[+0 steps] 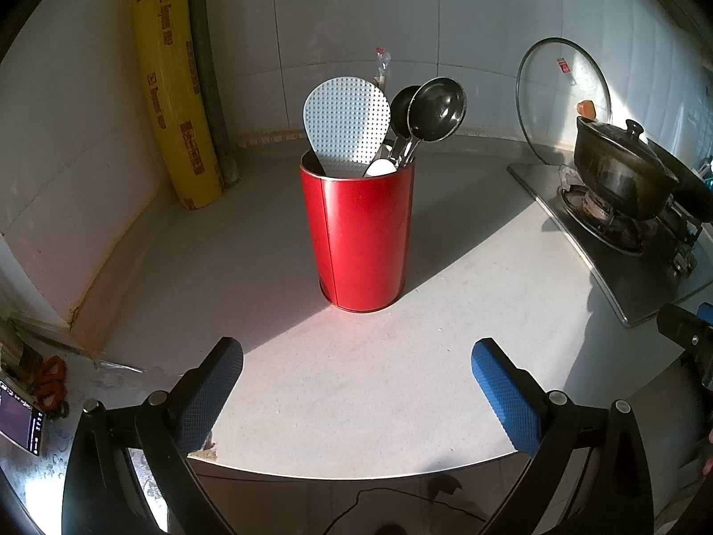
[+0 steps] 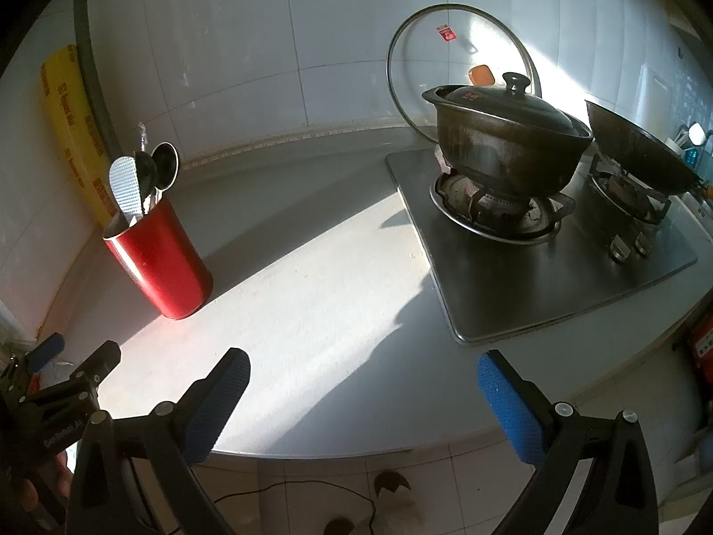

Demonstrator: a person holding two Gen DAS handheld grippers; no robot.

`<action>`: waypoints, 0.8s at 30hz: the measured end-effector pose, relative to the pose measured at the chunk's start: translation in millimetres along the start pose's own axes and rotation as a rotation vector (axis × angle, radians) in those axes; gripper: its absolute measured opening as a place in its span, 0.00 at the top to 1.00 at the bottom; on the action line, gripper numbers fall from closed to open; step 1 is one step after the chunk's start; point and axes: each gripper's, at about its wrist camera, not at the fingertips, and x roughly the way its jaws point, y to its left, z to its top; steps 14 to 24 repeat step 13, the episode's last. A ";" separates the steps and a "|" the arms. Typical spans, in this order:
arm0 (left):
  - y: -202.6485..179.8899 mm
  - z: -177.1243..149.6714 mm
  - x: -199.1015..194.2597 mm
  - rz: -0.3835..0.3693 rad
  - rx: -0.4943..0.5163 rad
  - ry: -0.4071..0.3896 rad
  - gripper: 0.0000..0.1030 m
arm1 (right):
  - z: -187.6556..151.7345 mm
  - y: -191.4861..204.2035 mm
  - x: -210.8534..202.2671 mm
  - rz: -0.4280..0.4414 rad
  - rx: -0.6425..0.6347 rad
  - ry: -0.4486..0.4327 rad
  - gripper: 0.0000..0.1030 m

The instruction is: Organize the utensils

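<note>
A red cylindrical utensil holder (image 1: 362,240) stands upright on the pale countertop (image 1: 356,383). It holds a white dimpled rice paddle (image 1: 346,127), two black ladles (image 1: 434,109), a white spoon (image 1: 381,167) and a wrapped utensil at the back. My left gripper (image 1: 356,370) is open, facing the holder from the counter's front edge, with nothing between its blue pads. In the right wrist view the holder (image 2: 162,263) sits far left. My right gripper (image 2: 363,383) is open and empty over the counter's front edge, between the holder and the stove.
A yellow cling-film roll (image 1: 171,89) leans in the left corner. A steel gas stove (image 2: 548,258) on the right carries a dark lidded clay pot (image 2: 508,142) and a wok (image 2: 641,151); a glass lid (image 2: 459,58) leans on the tiled wall. A phone (image 1: 20,419) and orange scissors (image 1: 49,383) lie far left.
</note>
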 end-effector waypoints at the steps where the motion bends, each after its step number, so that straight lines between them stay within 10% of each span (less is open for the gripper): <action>1: -0.3 -0.2 0.1 0.000 0.001 0.001 0.01 | -1.1 0.3 0.0 -0.001 0.000 0.001 0.00; 24: 0.9 0.5 -3.6 0.001 0.004 -0.013 0.01 | -2.7 0.1 -0.6 0.003 0.001 0.001 0.00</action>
